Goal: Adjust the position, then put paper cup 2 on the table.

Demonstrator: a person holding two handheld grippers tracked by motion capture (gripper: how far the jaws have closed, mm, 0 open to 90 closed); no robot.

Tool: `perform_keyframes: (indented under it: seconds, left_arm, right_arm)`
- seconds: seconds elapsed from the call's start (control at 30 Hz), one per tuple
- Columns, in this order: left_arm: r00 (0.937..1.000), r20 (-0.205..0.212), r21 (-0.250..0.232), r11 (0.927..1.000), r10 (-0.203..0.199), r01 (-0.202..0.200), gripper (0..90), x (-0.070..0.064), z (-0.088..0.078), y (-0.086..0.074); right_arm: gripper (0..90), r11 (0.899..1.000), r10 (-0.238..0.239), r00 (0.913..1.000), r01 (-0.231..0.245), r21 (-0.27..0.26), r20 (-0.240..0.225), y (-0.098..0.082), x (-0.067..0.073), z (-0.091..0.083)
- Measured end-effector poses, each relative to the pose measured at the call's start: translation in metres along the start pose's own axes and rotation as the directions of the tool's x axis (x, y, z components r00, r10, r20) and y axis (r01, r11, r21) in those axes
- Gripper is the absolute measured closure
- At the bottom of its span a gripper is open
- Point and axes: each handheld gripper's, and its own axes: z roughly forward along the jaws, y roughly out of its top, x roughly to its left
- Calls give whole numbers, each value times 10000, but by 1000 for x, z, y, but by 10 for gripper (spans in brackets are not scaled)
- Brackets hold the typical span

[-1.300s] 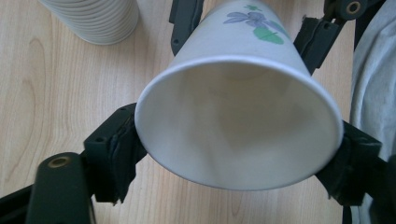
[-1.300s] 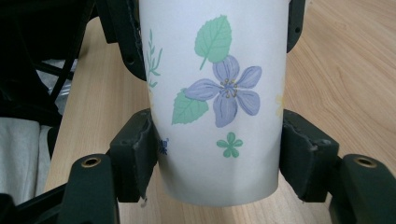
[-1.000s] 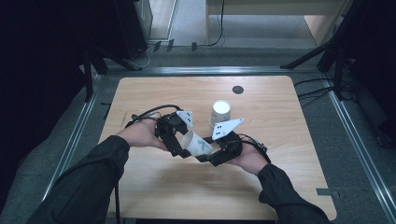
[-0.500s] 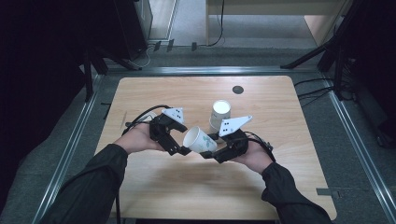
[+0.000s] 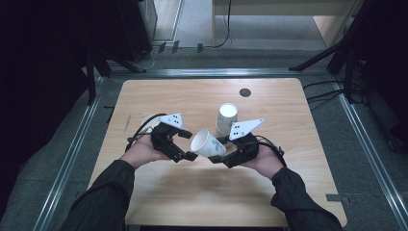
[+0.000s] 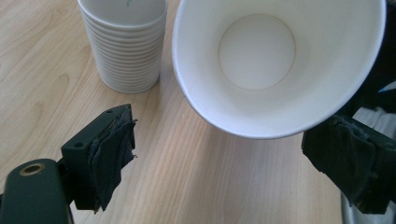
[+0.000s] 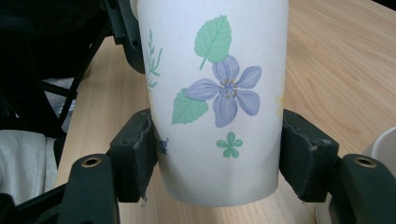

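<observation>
Paper cup (image 5: 208, 144), white with a printed purple flower and green leaves on its wall, is what we hold off the table (image 5: 192, 192) near its middle, tipped on its side so that its open mouth faces our left. Our right gripper (image 5: 226, 153) pinches it near the base, one black pad pressed to each side of the wall, as the right gripper view shows plainly. In the left gripper view we look straight into the cup's mouth and down to its round white bottom, with nothing inside. Our left gripper (image 5: 185, 144) sits just beside the rim with its jaws spread wide; neither pad touches the cup, and the rim hangs between them and a little ahead. Behind the held cup, just beyond our right gripper, a stack of cups (image 5: 226, 119) stands upright on the table, its many nested rims showing as ridges in the left gripper view. Farther back on the light wooden table lies a small dark round disc (image 5: 245, 92), well apart from everything else. Both our forearms in dark sleeves come in from the near edge
</observation>
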Motion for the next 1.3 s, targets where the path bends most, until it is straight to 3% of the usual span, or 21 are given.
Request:
perform_keyframes:
  seconds: [0.2, 0.43, 0.73, 1.2, 1.3]
  left_arm:
    - [9990, 143, -623, 9971, -432, 440, 98, 1, 2, -9]
    - [9985, 74, -1054, 9929, -541, 546, 98, -3, 5, -17]
    - [9959, 477, -1714, 9816, -772, 843, 98, -8, 5, -17]
    - [9970, 503, -1852, 9803, -597, 680, 99, -12, 11, -15]
    - [9961, 589, -2003, 9768, -655, 761, 101, -11, 11, -15]
  right_arm:
    - [346, 9999, 48, 10000, -48, -108, -8, 0, -1, -2]
    - [346, 9999, 70, 10000, -70, -121, -64, -1, -2, -3]
    - [346, 9996, 166, 9997, -170, -237, -182, -2, -3, -4]
    - [346, 9996, 196, 9990, -203, -183, -393, -4, -1, 2]
    - [346, 9996, 205, 9990, -213, -208, -409, -4, -1, 2]
